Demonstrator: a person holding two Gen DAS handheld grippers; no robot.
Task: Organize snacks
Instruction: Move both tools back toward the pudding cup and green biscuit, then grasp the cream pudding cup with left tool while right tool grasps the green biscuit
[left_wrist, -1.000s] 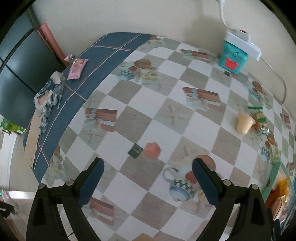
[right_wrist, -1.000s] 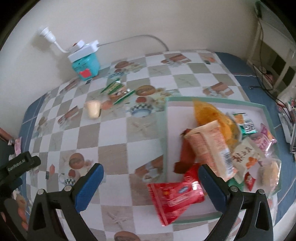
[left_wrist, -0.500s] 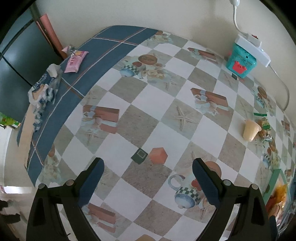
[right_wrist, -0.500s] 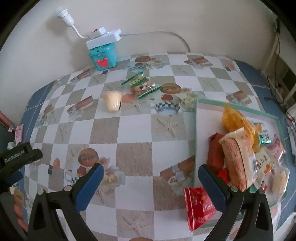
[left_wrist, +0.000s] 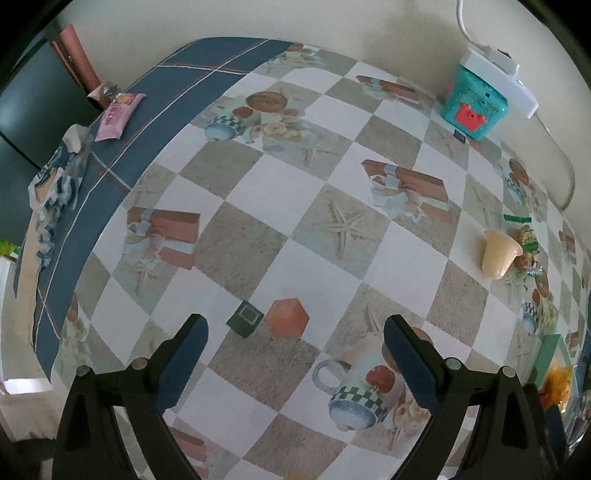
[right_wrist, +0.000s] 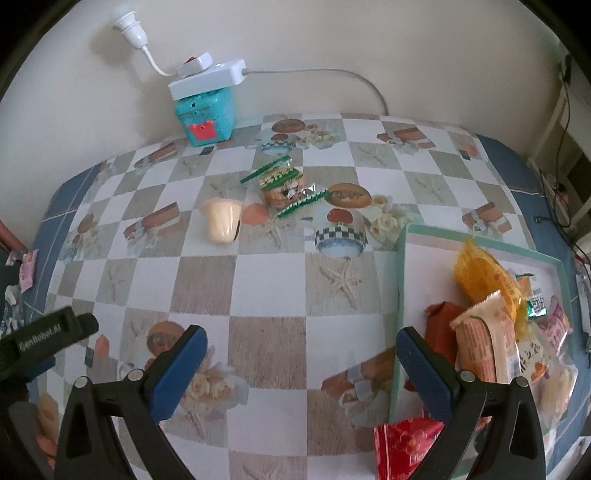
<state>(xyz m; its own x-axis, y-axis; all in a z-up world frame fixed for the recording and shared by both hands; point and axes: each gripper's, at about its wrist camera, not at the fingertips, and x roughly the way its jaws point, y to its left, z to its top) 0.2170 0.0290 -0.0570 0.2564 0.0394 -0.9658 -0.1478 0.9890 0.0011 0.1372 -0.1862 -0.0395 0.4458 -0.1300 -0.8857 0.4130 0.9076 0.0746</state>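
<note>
Since the earlier frames the right wrist view has been swung leftward, so that the tray (right_wrist: 402, 295) is now cut by the 3 o'clock edge and the pudding cup (right_wrist: 221, 220) sits nearer the middle; the left view has been shifted only slightly. The surface (right_wrist: 269, 288) is covered by a checkered cloth printed with cups, starfish and gift boxes, bordered in blue, and is set against a pale wall. One teal box (right_wrist: 205, 116) is seen at 11 o'clock in the right view, with one white power strip (right_wrist: 207, 79) laid on top. One pudding cup and one green-striped snack packet (right_wrist: 283, 186) are found just beside each other on the cloth. In the tray a heap of at least six packets is piled, and one red packet (right_wrist: 406, 443) lies at its near edge. One pink packet (left_wrist: 117, 116) rests at 10 o'clock in the left view. The left tongs (left_wrist: 293, 354) and the right tongs (right_wrist: 301, 363) are both spread wide, released, with nothing held or touched.
</note>
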